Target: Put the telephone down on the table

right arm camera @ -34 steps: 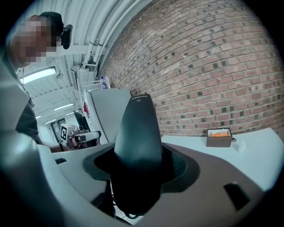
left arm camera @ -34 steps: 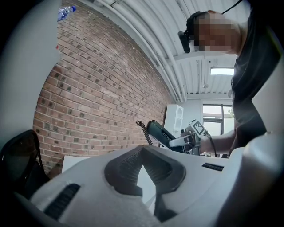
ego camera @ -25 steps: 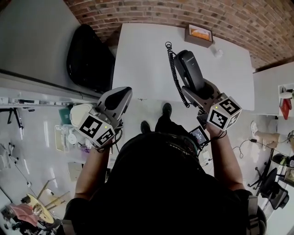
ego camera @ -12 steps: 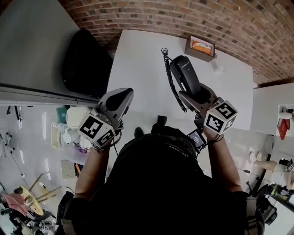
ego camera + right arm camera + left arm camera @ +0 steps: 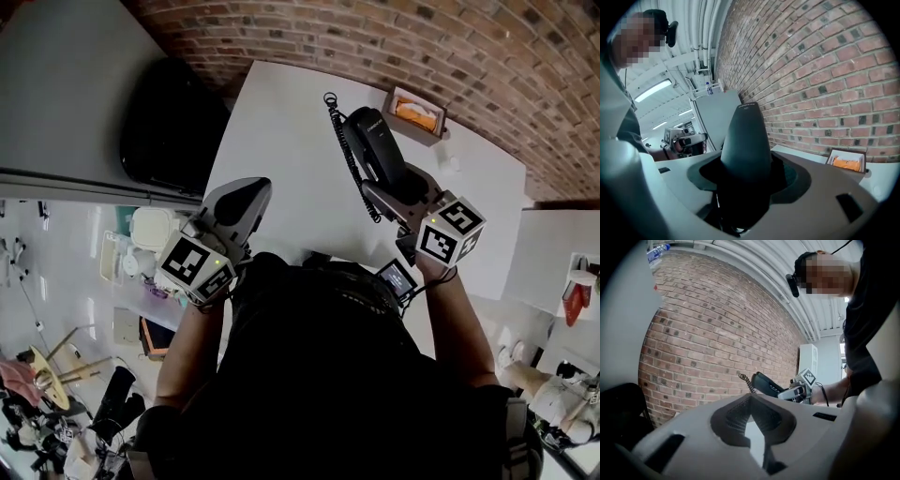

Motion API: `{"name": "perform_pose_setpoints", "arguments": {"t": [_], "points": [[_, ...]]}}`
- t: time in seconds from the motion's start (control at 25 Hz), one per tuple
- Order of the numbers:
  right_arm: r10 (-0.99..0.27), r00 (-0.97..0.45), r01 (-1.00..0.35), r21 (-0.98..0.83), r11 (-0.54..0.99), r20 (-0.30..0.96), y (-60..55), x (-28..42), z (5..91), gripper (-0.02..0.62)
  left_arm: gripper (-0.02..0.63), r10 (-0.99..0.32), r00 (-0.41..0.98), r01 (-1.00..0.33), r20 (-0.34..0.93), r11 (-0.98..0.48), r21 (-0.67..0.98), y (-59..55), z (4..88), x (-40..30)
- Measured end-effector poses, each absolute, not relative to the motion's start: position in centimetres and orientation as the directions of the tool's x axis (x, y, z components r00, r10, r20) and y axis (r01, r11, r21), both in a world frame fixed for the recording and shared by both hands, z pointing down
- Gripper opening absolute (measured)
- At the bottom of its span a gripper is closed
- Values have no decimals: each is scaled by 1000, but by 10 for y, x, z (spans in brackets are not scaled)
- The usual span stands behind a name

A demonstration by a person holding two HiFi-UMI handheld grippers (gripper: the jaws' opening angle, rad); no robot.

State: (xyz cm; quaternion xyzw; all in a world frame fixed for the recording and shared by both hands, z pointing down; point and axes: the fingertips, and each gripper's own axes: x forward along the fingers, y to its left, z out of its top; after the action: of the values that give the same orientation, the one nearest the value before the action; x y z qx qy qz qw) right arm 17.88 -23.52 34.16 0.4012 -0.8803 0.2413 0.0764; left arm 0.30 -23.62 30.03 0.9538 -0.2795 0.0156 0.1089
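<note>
Black plastic fills my right gripper (image 5: 397, 190): its jaws are clamped on the lower end of the telephone handset (image 5: 373, 142), which juts forward over the far half of the white table (image 5: 281, 150). My right forearm reaches out from the table's near edge, wrist straight, with the marker cube turned up towards my head. My left gripper (image 5: 246, 190) is held level at the table's near left corner, its jaws brought together at the tips with nothing between them. From above I can see the coiled cord (image 5: 345, 141) running along the handset's left side over the table top, which the right gripper view does not show; there the handset (image 5: 744, 140) simply rises as a dark cone from between the jaws of that gripper (image 5: 743, 185). That view does show the small open box (image 5: 846, 162) with something orange inside, at the table's far edge by the brick wall (image 5: 825, 61). The left gripper view adds the side angle: past its own closed jaws (image 5: 749, 399), the handset (image 5: 765, 383) tilts upward above the table. I cannot tell whether any part of it touches the surface.
</note>
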Motion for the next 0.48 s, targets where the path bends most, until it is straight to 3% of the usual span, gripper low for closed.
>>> {"name": "perform_pose_setpoints", "arguments": {"t": [0.48], "points": [[-626, -699, -713, -391, 582, 344, -265, 182, 360, 275, 8, -541, 831, -555, 125, -803, 216, -261, 316, 18]]}}
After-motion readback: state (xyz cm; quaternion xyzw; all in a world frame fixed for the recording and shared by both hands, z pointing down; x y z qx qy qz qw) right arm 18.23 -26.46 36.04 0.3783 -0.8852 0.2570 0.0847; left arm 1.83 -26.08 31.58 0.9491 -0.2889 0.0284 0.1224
